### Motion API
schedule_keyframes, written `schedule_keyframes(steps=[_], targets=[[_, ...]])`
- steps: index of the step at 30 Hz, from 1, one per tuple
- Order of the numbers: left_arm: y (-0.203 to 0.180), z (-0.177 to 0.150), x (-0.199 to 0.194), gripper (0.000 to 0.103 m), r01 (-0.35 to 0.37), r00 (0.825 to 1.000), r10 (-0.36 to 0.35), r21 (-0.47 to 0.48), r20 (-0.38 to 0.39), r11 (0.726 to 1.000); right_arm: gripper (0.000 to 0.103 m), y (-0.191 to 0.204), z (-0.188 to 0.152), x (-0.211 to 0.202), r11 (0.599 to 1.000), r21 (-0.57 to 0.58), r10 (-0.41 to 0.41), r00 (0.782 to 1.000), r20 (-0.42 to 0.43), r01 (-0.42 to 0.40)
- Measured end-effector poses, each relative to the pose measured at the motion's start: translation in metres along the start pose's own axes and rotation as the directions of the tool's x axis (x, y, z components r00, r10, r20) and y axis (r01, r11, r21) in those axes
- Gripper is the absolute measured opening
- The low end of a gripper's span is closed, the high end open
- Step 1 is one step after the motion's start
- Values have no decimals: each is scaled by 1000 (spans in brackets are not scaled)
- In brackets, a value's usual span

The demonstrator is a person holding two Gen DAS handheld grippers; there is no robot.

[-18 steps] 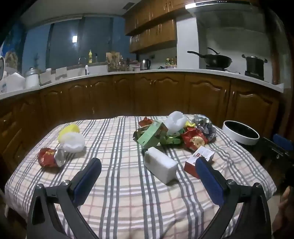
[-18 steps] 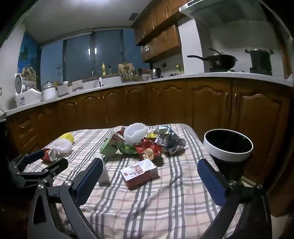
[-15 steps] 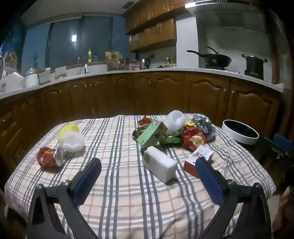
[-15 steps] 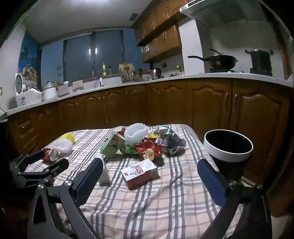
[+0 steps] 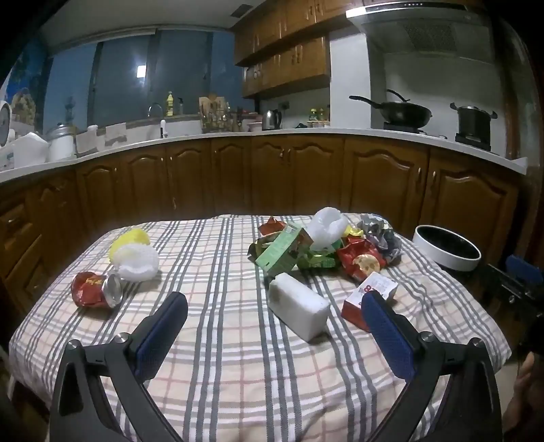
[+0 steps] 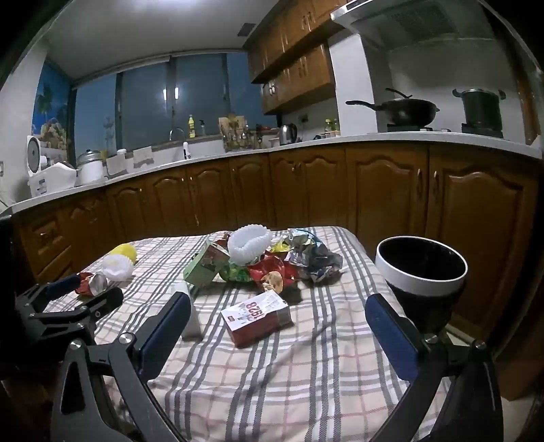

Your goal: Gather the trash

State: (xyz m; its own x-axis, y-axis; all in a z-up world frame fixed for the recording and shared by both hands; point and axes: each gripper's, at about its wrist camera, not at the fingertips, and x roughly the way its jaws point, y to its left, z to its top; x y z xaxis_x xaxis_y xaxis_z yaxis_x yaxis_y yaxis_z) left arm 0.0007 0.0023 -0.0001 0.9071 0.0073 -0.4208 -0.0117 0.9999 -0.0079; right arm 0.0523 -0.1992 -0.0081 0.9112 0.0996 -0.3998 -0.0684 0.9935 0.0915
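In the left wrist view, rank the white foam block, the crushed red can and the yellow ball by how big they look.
1. Foam block, though it lies nearest the camera.
2. Red can.
3. Yellow ball, farthest and partly hidden, so its rank is unsure.

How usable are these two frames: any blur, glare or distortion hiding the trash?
Left wrist view: dim, bluish, sharp; fisheye bends the counter; range-hood light glares; crushed can and white block readable. Right wrist view: equally dim, dark corners; red-and-white box and bin clear.
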Motion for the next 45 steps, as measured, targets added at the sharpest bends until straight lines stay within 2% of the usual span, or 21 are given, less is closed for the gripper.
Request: schedule_keyframes(steps=[45], targets=[[4, -2, 15, 102, 10, 999, -11, -18, -35, 1000, 103, 2, -7, 11, 1000, 4, 11, 999, -42, -11]])
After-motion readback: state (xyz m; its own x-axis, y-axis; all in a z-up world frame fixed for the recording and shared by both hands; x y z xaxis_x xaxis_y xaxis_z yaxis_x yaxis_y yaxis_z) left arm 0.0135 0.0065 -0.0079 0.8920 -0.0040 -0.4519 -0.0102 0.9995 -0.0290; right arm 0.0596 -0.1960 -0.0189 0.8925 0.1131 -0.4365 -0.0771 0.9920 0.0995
